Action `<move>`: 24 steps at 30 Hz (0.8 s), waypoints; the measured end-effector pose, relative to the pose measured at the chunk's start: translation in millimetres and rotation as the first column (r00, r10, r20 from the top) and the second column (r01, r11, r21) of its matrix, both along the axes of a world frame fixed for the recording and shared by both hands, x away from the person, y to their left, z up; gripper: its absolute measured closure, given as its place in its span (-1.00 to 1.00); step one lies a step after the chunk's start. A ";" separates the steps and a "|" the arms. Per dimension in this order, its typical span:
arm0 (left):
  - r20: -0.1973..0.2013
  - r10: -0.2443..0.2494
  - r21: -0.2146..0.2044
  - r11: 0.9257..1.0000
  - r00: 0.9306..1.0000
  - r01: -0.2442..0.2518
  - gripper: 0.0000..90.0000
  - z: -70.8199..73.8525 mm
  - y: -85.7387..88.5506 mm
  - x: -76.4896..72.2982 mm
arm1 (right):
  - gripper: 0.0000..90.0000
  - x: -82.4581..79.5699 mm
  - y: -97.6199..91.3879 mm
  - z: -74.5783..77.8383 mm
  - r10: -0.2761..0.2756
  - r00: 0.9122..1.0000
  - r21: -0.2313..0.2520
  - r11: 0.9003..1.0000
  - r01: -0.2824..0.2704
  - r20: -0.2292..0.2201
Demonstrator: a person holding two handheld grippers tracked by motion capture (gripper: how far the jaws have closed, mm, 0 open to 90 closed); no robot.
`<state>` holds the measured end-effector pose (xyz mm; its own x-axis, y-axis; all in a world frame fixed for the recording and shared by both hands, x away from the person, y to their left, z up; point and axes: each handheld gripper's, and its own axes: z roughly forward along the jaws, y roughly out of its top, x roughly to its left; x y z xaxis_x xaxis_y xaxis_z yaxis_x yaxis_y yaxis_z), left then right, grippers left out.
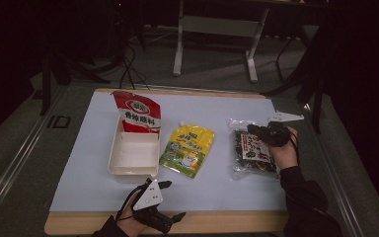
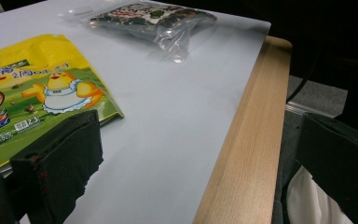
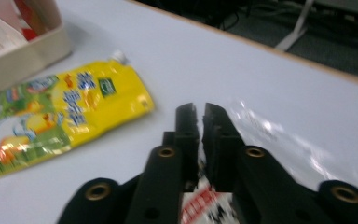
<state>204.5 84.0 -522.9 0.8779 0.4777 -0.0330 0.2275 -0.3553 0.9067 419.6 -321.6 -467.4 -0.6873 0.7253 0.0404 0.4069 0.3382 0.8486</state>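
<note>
A clear bag of dark snacks [image 1: 250,153] lies at the right of the pale blue mat [image 1: 212,192]. My right gripper [image 1: 251,129] hovers low over the bag's far end with its jaws together. In the right gripper view, that gripper [image 3: 198,111] has nothing visible between its tips, and the bag's clear film [image 3: 265,133] and printed label lie just under it. A yellow pouch [image 1: 187,148] lies mid-table. My left gripper [image 1: 172,200] rests near the front edge with its jaws wide apart; its view shows the yellow pouch [image 2: 32,93] and the clear bag [image 2: 154,18] ahead.
A white tray [image 1: 133,170] stands left of the yellow pouch, with a red pouch [image 1: 138,113] leaning in its far end. The table's wooden front edge [image 2: 247,140] runs beside my left gripper. A sleeve and hand [image 1: 286,153] lie right of the snack bag.
</note>
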 end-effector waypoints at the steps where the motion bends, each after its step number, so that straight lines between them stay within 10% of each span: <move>1: -0.001 -0.001 -0.002 1.000 1.000 0.001 -0.95 -0.1 0.1 0.2 | 0.95 0.2 -9.1 -6.7 -0.028 1.000 -0.017 0.999 0.027 -0.009; 17: -0.009 0.000 0.007 1.000 1.000 0.000 -0.95 -1.9 -0.4 1.2 | 1.00 14.2 -64.6 -42.5 -0.198 0.978 -0.071 0.979 0.194 -0.065; 24: -0.010 -0.002 0.016 1.000 1.000 0.002 -0.95 -3.1 -1.2 2.1 | 1.00 22.0 -86.4 -57.6 -0.311 0.947 -0.132 0.945 0.298 -0.083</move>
<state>206.6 82.7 -526.0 0.8787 0.4761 -0.0342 0.2354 -0.3700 0.8987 441.6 -408.0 -525.0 -0.4295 0.9031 0.0007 0.5875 0.2788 0.7596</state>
